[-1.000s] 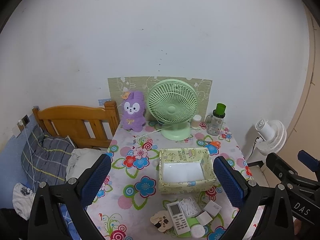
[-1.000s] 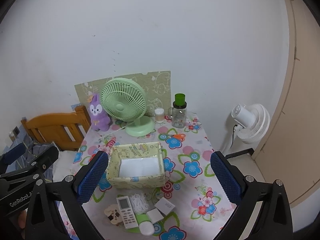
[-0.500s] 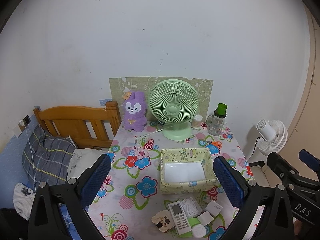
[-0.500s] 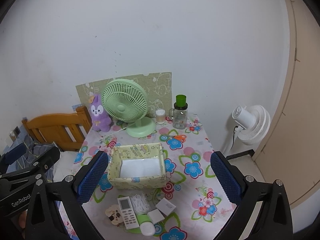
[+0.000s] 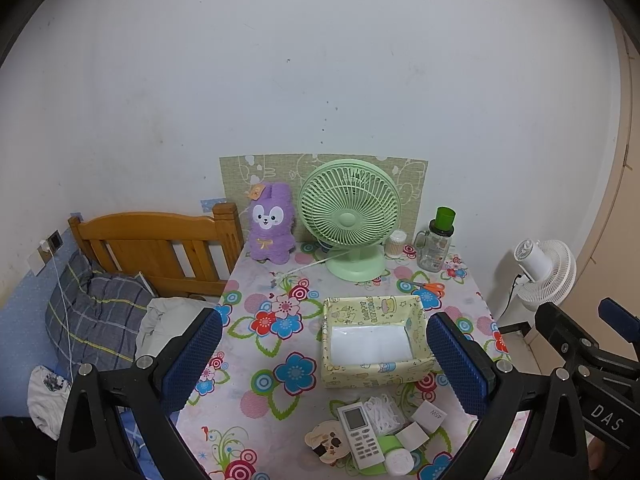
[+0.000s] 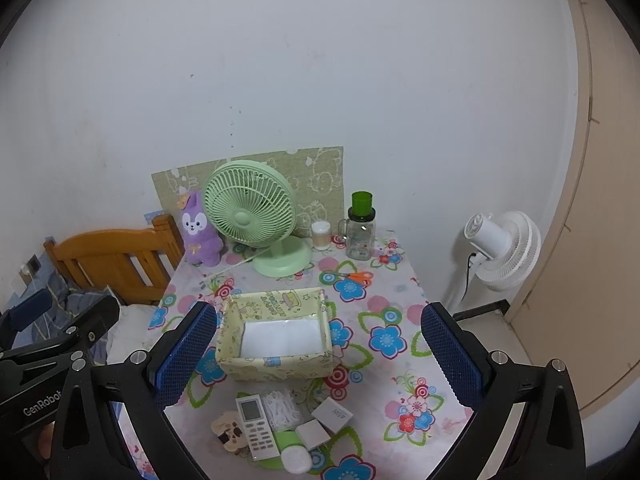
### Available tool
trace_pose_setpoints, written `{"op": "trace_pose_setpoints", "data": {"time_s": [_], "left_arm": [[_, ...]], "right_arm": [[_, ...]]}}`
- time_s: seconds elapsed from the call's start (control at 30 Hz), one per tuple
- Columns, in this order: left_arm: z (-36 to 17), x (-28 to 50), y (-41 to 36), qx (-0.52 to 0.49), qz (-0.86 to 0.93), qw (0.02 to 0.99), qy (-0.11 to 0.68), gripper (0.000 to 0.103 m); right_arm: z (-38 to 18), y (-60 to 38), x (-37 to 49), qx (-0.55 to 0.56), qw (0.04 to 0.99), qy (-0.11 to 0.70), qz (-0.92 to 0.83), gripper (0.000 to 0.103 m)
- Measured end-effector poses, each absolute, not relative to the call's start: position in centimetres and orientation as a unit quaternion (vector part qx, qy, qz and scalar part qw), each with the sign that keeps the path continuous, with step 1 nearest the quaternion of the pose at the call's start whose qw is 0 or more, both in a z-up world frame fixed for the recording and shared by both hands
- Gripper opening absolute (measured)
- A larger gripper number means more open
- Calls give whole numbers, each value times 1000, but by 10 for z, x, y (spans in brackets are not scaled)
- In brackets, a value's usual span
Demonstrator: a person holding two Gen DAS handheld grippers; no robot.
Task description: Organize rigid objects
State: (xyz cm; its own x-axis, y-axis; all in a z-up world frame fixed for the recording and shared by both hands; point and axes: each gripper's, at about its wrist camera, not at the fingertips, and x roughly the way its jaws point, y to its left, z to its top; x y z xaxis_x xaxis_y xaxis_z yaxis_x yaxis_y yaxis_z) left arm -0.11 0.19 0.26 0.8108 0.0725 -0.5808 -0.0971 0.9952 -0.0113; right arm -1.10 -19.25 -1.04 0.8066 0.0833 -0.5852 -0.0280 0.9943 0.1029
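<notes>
A yellow patterned open box (image 5: pixel 375 342) (image 6: pixel 276 336) sits empty mid-table on the flowered cloth. In front of it lies a cluster: a white remote (image 5: pixel 359 435) (image 6: pixel 256 427), a bag of white cord (image 5: pixel 382 410) (image 6: pixel 282 407), two white cubes (image 5: pixel 429 416) (image 6: pixel 333 413), a green tube with a white cap (image 5: pixel 394 454) (image 6: pixel 291 447) and a beige compact (image 5: pixel 325 441) (image 6: pixel 229 431). My left gripper (image 5: pixel 324 364) and right gripper (image 6: pixel 318 360) are open, empty, held high above the table's near edge.
At the table's back stand a green fan (image 5: pixel 349 216), a purple plush (image 5: pixel 270 224), a cotton-swab jar (image 5: pixel 396 244) and a green-lidded glass jar (image 5: pixel 437 242). Orange scissors (image 5: pixel 430 287) lie behind the box. A wooden bed (image 5: pixel 156 246) is left, a white floor fan (image 5: pixel 546 268) right.
Both views have shifted slightly; the table sits a little lower and further right in frame. Both grippers stay open. No object on the table has moved.
</notes>
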Motion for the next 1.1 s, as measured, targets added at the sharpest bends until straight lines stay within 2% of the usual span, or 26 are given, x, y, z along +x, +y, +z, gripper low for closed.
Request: {"op": "trace_pose_setpoints", "data": {"time_s": [1.1], "left_arm": [[4, 2, 1, -17, 50, 951, 306, 103]], "right_arm": [[-14, -193, -3, 49, 950, 308, 29, 103]]}}
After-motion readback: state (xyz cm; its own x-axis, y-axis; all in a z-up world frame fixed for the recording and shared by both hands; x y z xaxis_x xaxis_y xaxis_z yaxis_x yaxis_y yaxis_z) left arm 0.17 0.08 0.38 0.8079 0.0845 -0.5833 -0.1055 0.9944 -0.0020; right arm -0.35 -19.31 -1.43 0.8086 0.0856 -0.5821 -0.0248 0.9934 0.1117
